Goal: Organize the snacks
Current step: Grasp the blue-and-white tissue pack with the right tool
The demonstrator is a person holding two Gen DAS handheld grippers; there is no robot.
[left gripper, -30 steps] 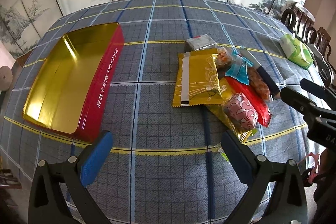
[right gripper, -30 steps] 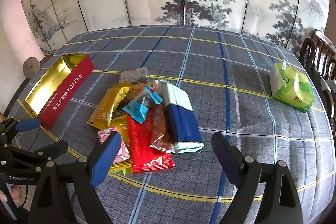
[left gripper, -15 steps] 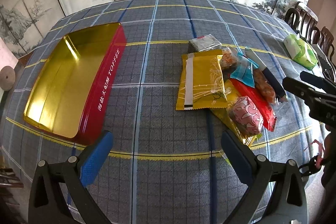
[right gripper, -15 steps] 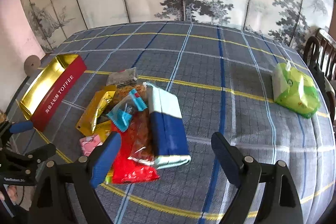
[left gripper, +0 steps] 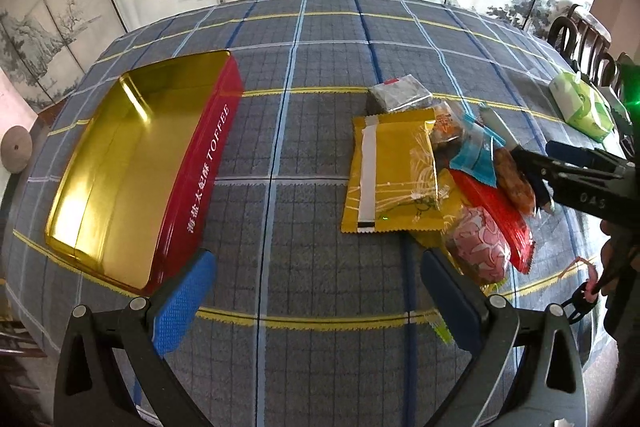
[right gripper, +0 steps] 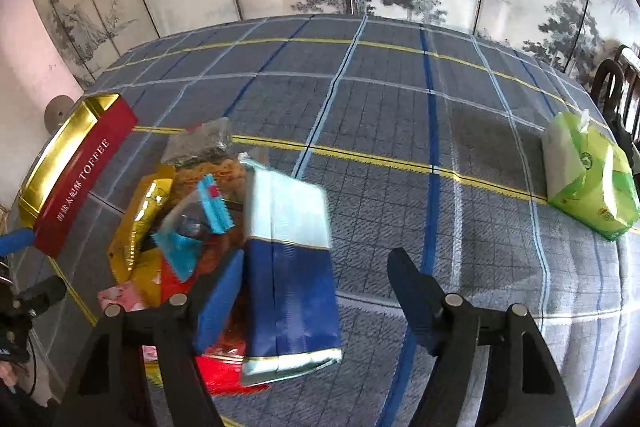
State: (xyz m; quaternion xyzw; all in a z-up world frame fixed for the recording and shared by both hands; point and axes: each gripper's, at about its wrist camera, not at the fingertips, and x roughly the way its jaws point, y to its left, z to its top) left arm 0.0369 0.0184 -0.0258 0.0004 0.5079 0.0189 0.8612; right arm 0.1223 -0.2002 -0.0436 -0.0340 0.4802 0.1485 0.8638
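Right tool (right gripper: 316, 295) closing, jaws apart astride the pale-and-navy foil snack bag (right gripper: 290, 267); left tool (left gripper: 316, 291) spread wide over the plaid-clothed table (left gripper: 320, 147).

Right tongs (right gripper: 316, 297), closing, straddle the blue-white packet (right gripper: 290, 263), seemingly untouched.

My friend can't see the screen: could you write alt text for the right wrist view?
The right gripper, jaws just closing, straddles a blue-and-white packet at the edge of a snack pile on a plaid tablecloth. A red toffee tin lies left, a green tissue pack right.
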